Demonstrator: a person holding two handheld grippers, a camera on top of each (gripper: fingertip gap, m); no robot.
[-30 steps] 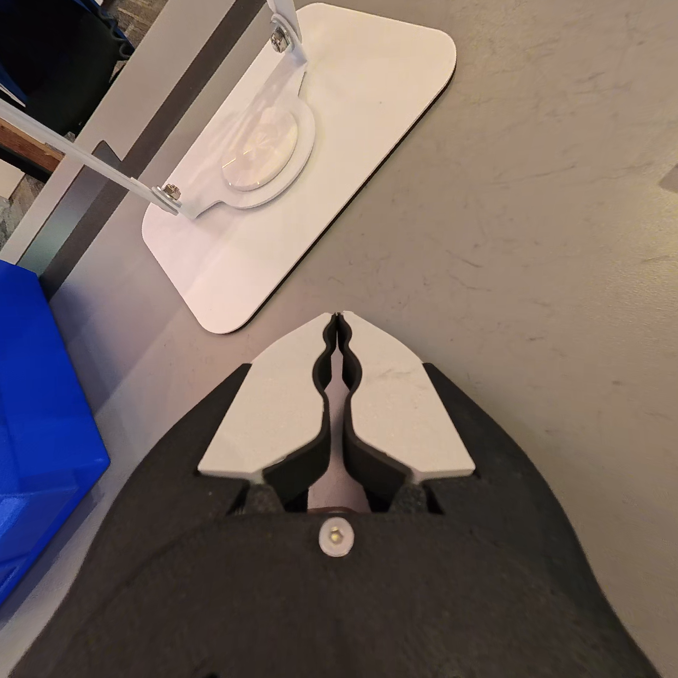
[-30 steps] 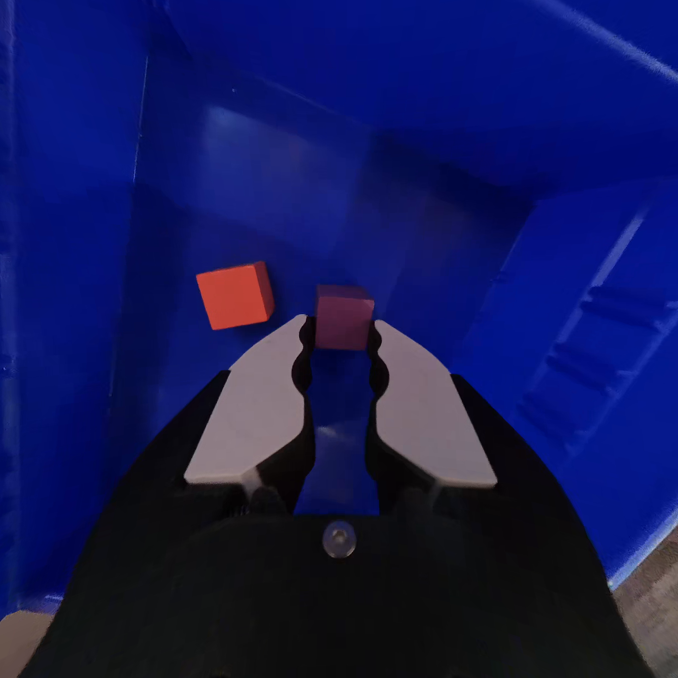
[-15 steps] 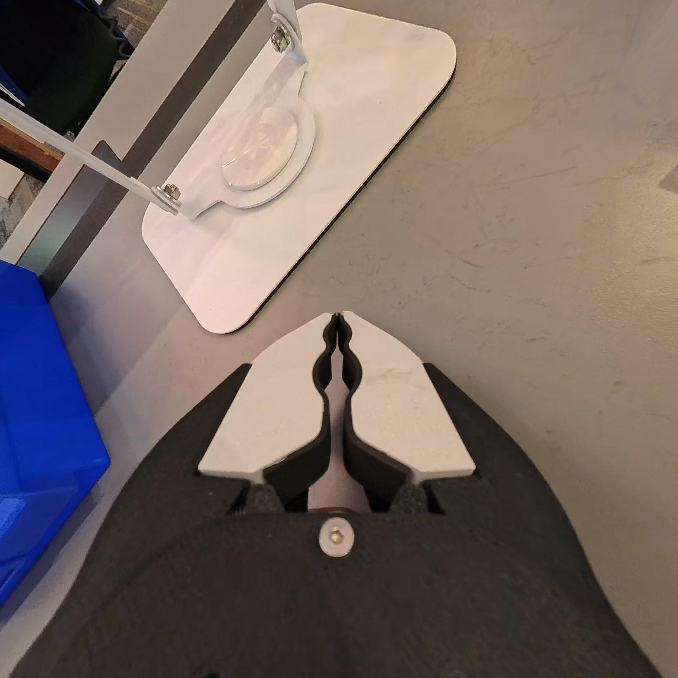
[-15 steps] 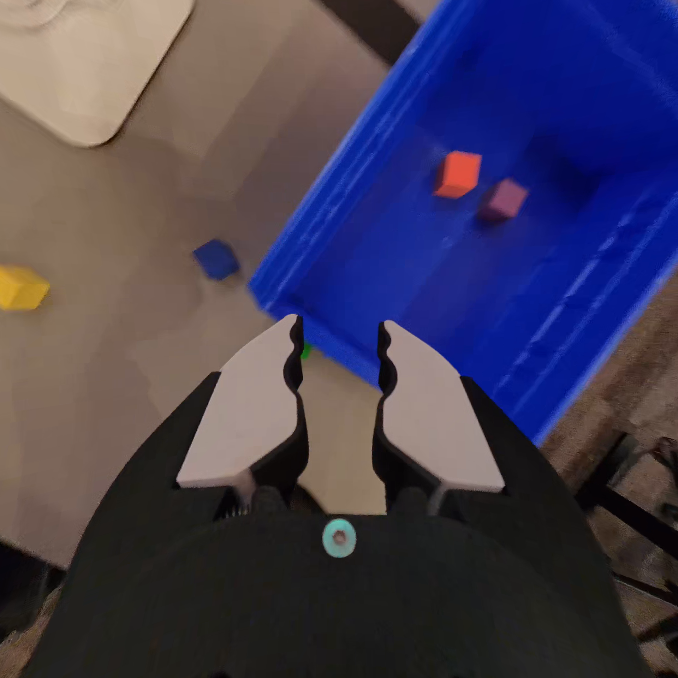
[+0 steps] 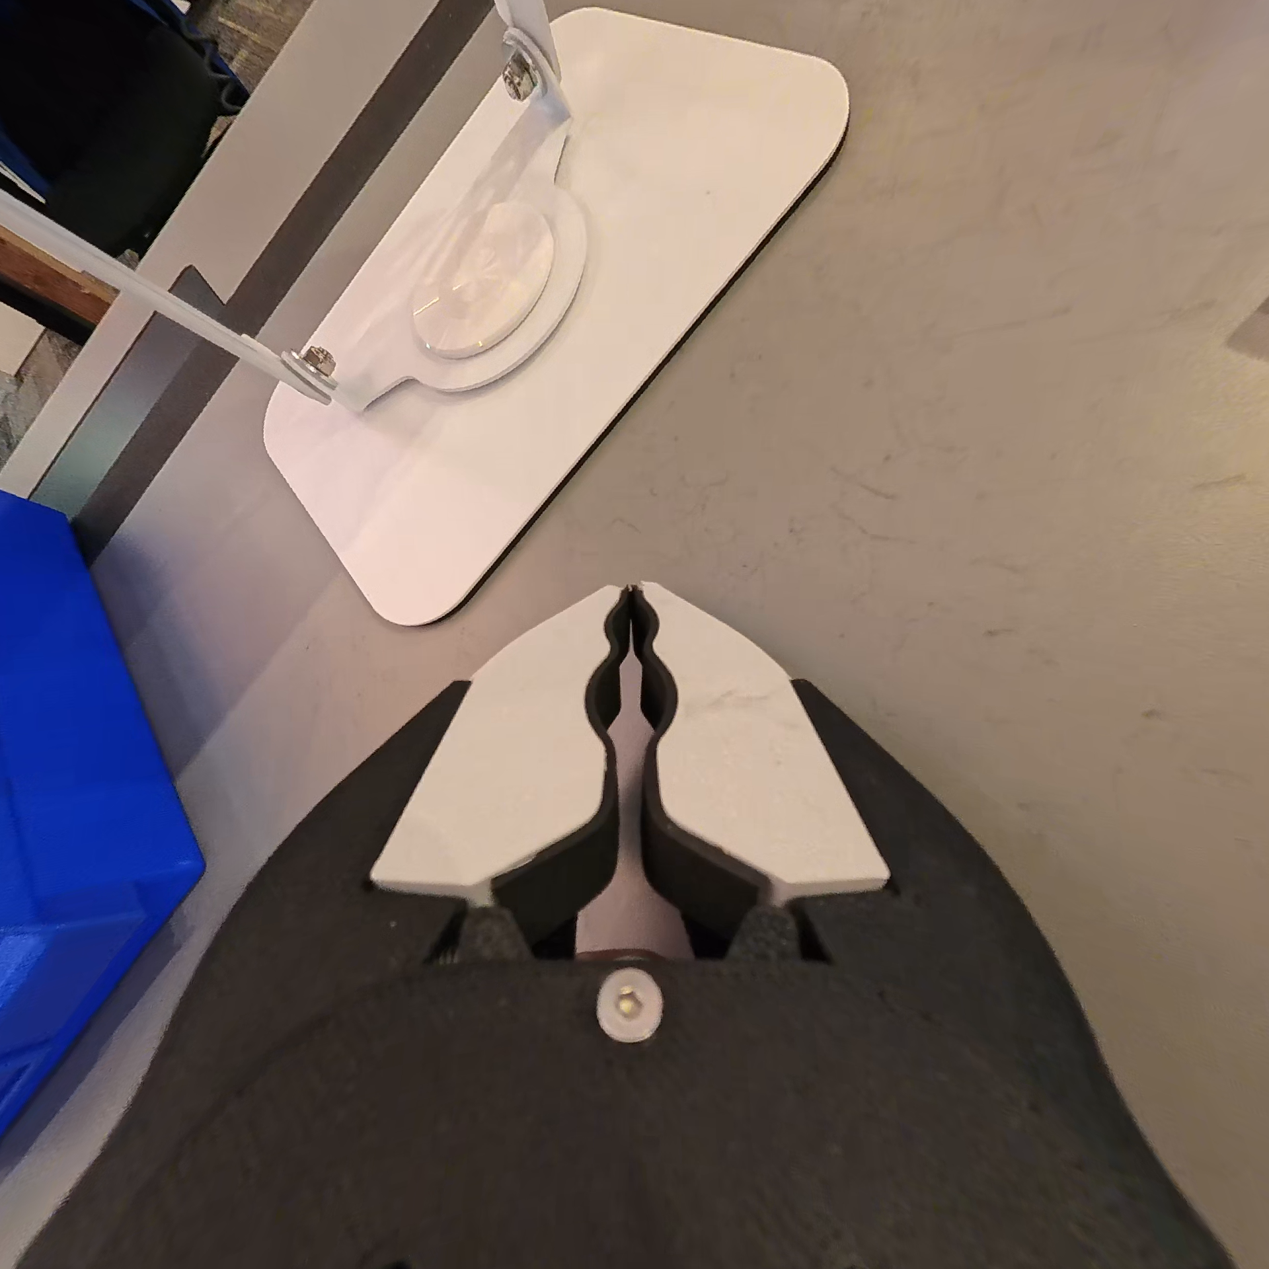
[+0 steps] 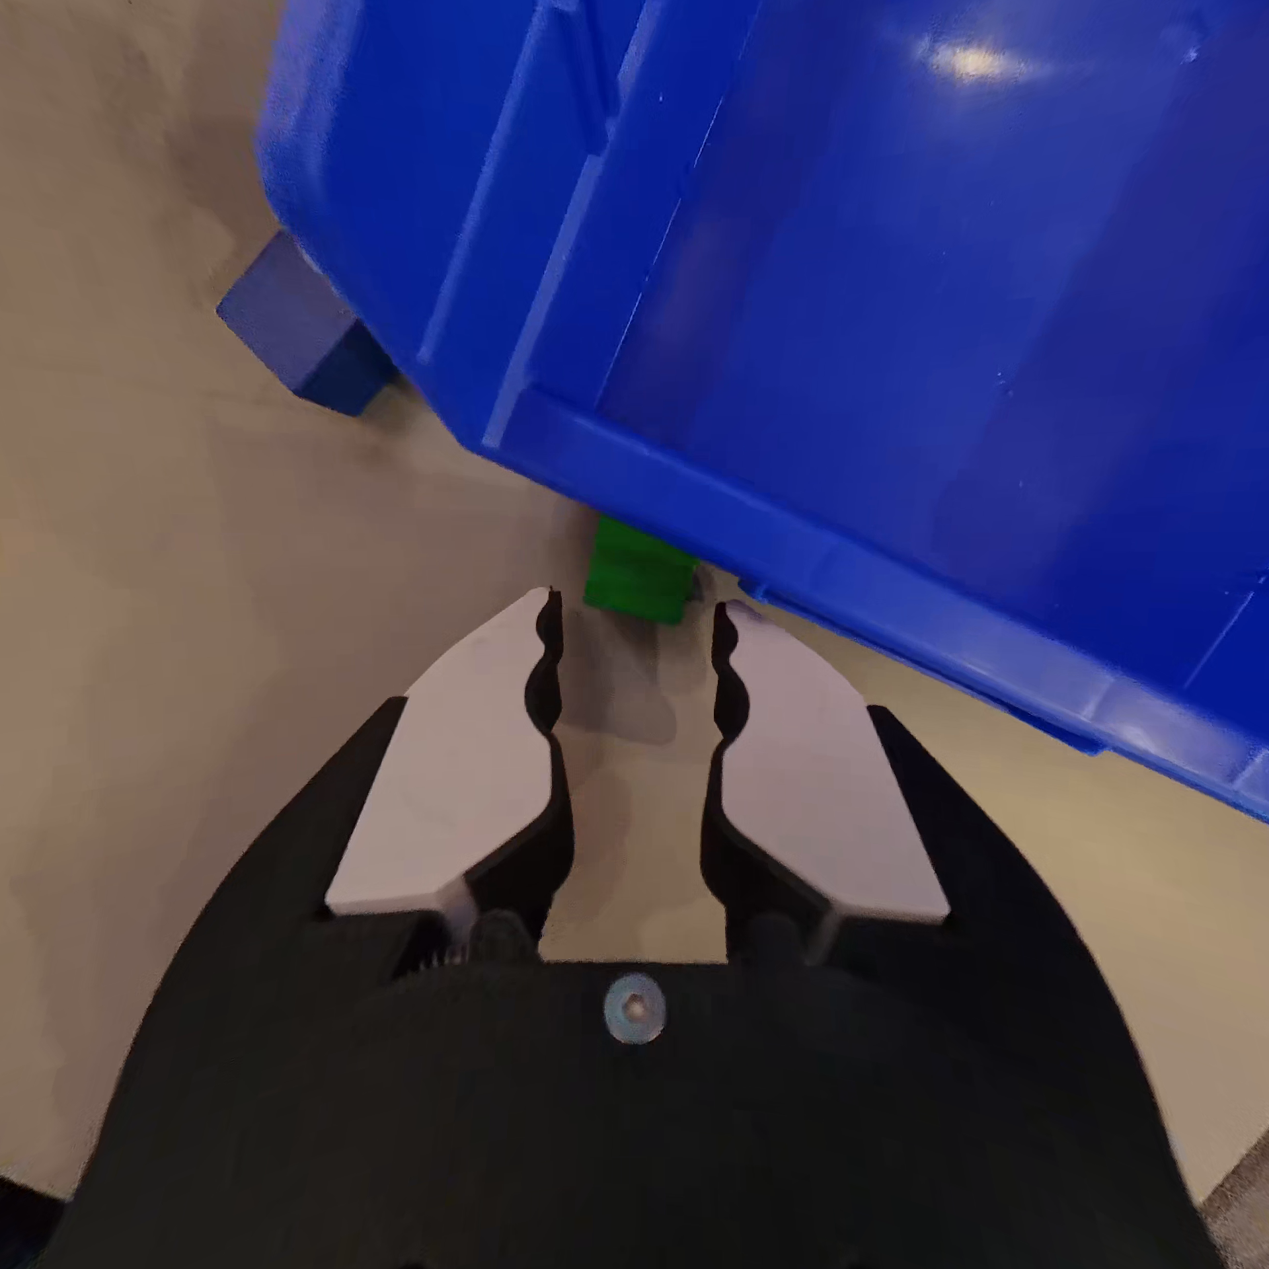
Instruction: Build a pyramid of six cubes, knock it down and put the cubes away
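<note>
Right gripper [image 6: 635, 604], fingers apart and holding nothing, faces a small green cube [image 6: 638, 573] lying on the grey tabletop [image 6: 172, 549] tight against the near wall of the blue plastic bin [image 6: 893, 309], probably lining up a pick. A dark blue cube [image 6: 295, 336] lies further left beside the bin; the left gripper [image 5: 632, 590], fingers together and empty, rests idle near a white stand base [image 5: 481, 446]

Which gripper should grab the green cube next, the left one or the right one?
Probably the right gripper: it is open with the green cube just ahead by the blue bin. The left gripper is shut, no cube near.
</note>
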